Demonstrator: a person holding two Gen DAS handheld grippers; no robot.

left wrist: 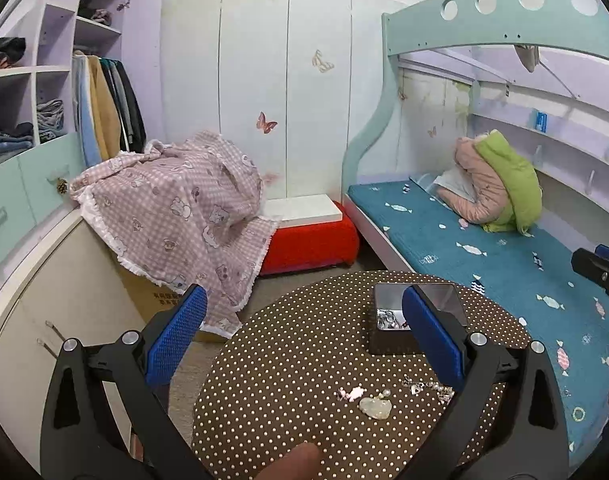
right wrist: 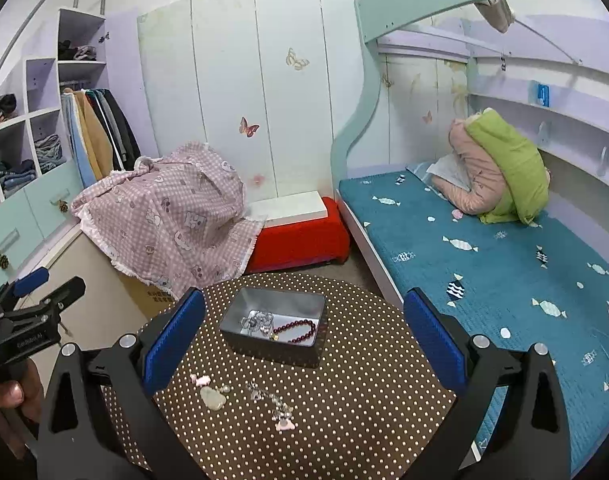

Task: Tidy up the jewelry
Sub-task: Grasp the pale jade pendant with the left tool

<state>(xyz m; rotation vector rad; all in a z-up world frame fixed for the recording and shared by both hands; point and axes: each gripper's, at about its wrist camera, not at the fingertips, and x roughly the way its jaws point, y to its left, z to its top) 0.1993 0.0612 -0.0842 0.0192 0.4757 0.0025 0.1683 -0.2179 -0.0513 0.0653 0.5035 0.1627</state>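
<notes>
Hovering above the near edge of the round polka-dot worktop (right wrist: 344, 420), both tools are empty: the left hand-held gripper (left wrist: 304, 340) and the right hand-held gripper (right wrist: 304, 336) each have their blue pads spread wide, holding nothing. A metal tin (right wrist: 274, 330) sits toward the far edge of the worktop, open-topped, evidently as the collecting point; it already holds a dark red bead bracelet (right wrist: 298, 330) and a silver chain tangle (right wrist: 258, 322). Loose pieces lie near the front edge, apart from the tin: a pale heart-shaped pendant (right wrist: 213, 398), a small pink charm (right wrist: 200, 380), and a silver chain with a pink charm (right wrist: 274, 404). Judgement: sorting is partly done; these remaining items await transfer, and their small size calls for a careful pinch.
</notes>
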